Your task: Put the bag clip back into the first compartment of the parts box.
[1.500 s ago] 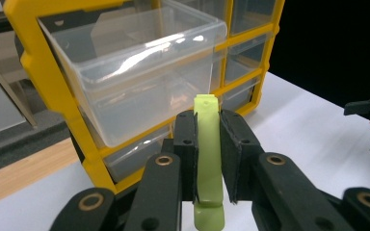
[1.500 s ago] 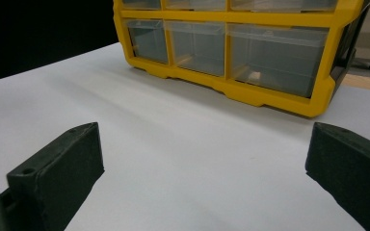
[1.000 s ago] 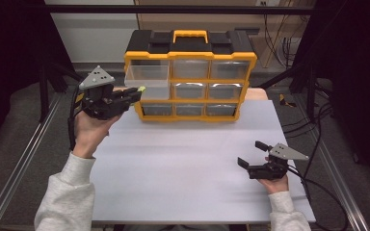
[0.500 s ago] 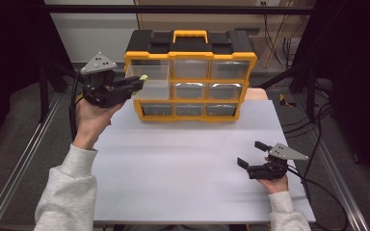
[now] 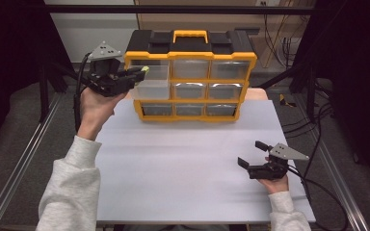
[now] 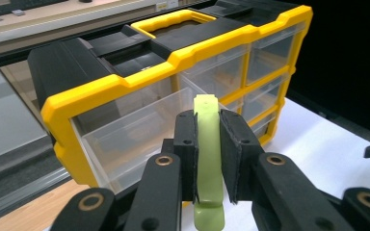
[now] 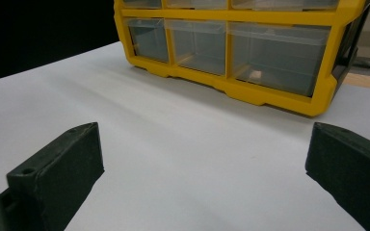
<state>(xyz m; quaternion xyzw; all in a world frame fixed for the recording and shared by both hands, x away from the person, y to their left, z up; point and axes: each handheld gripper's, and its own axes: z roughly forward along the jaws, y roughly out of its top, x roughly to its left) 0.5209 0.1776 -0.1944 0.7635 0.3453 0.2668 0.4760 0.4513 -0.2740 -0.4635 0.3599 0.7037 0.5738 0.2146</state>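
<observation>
High view puts a yellow-and-black drawer organizer (image 5: 191, 77) at the far middle of the white table (image 5: 183, 163), its clear drawers in three rows. One clear drawer (image 5: 150, 89) on its left side stands pulled out toward the near edge. Left gripper (image 5: 142, 73), raised at the organizer's upper left corner just above that drawer, has its jaws clamped on a slim pale green piece (image 6: 208, 159), whose tip points at the open drawer (image 6: 139, 130) in the left gripper view. Right gripper (image 5: 251, 155) rests low at the table's near right, well apart from the organizer, jaws spread wide with nothing between them.
</observation>
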